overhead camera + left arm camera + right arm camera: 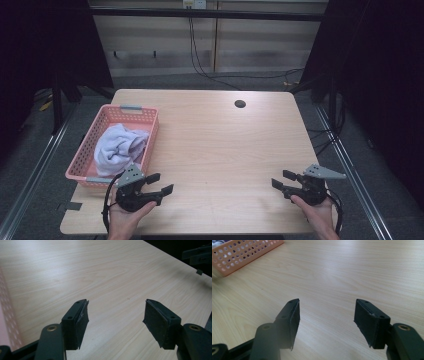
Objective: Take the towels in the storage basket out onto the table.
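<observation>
Resting wide-jawed and empty, left gripper by the pink basket (towel inside), right gripper likewise

No lettering, label, brand mark, number or sign can be read anywhere in these pictures.
</observation>
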`<action>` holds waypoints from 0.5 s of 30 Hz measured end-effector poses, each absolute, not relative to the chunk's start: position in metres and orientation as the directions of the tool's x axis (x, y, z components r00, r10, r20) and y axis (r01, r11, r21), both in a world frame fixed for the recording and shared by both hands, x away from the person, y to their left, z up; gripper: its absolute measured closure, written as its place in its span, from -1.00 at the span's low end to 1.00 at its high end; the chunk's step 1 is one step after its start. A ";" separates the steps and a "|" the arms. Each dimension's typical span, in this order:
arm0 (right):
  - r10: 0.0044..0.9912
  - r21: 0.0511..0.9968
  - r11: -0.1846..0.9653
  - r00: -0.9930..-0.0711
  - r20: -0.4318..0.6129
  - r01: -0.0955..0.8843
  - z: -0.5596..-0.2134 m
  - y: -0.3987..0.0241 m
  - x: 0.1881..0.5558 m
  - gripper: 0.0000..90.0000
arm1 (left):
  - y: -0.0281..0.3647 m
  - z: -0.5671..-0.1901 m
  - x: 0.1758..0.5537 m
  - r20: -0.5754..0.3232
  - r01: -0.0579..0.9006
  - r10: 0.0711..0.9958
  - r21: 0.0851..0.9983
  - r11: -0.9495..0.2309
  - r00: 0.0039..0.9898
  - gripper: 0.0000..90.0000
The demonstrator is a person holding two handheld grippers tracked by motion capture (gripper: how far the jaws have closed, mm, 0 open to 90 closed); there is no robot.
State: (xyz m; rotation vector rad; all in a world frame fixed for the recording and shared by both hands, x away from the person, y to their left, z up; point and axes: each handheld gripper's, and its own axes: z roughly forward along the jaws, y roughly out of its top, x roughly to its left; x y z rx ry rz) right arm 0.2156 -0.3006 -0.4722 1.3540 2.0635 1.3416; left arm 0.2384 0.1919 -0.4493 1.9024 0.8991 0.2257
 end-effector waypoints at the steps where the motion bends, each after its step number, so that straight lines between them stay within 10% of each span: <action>1: 0.844 0.837 0.107 -0.494 0.208 0.537 -0.472 -0.300 0.216 -0.18 | 0.191 -0.449 0.238 -0.217 0.489 0.667 0.835 -0.251 0.713 -0.21; 15: 0.830 0.830 0.141 -0.522 0.199 0.540 -0.475 -0.298 0.218 -0.24 | 0.192 -0.438 0.242 -0.210 0.482 0.676 0.842 -0.243 0.706 -0.21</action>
